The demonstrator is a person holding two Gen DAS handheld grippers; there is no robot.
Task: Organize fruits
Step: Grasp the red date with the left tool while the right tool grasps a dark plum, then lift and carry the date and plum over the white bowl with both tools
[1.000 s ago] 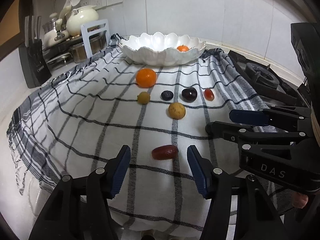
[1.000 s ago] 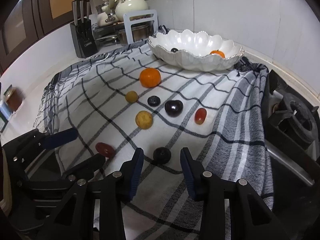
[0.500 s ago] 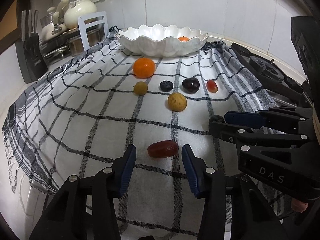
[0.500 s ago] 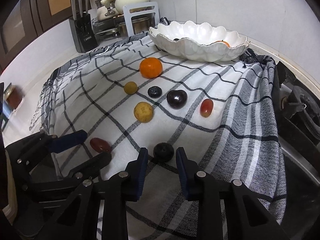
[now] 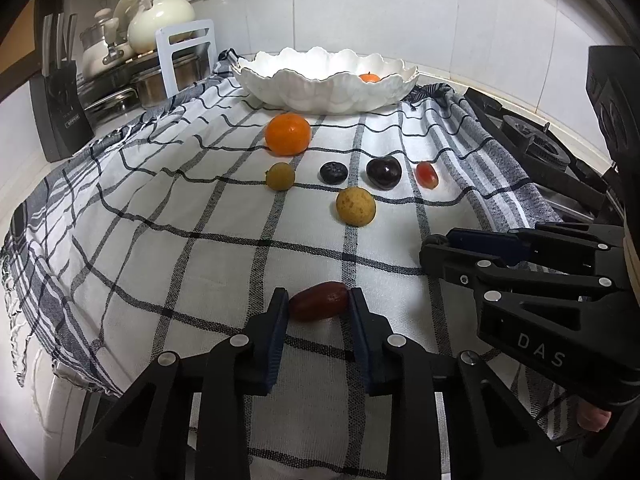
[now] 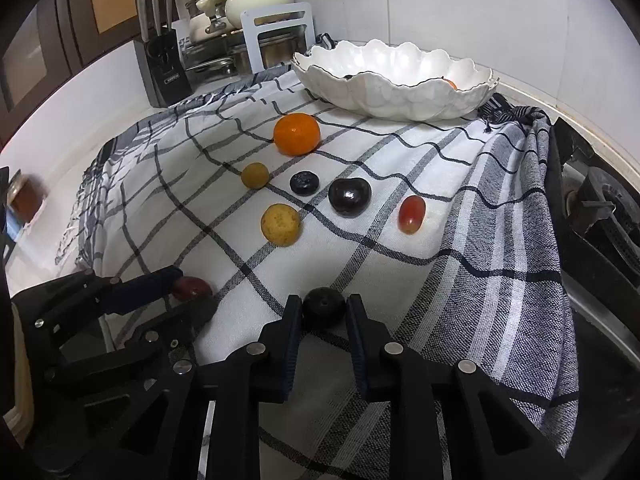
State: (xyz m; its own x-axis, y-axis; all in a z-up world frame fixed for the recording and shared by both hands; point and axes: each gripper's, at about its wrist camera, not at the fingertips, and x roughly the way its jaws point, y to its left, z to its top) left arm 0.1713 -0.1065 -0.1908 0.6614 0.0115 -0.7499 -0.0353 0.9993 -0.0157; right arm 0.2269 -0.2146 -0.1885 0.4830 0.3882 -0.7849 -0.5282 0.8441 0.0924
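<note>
Both your grippers have closed in: left gripper [image 5: 319, 309] pinches the red date [image 5: 319, 306], right gripper [image 6: 323, 313] clamps the dark fruit [image 6: 323, 306], both well short of the bowl [image 6: 394, 96].

**Bench, cloth-covered: contents**

Bench [image 5: 24, 184], pale, draped with a checked cloth [image 5: 168, 216]. On the cloth: white scalloped bowl [image 5: 320, 92] at the far edge; orange [image 5: 288, 134]; small yellow-green fruit [image 5: 281, 176]; blueberry [image 5: 333, 172]; dark cherry [image 5: 384, 173]; red grape [image 5: 427, 174]; speckled yellow fruit [image 5: 355, 206]; reddish-brown oblong fruit [image 5: 319, 306]; dark round fruit [image 6: 323, 307]. Directly on the bench, left: knife block [image 5: 60, 112].
</note>
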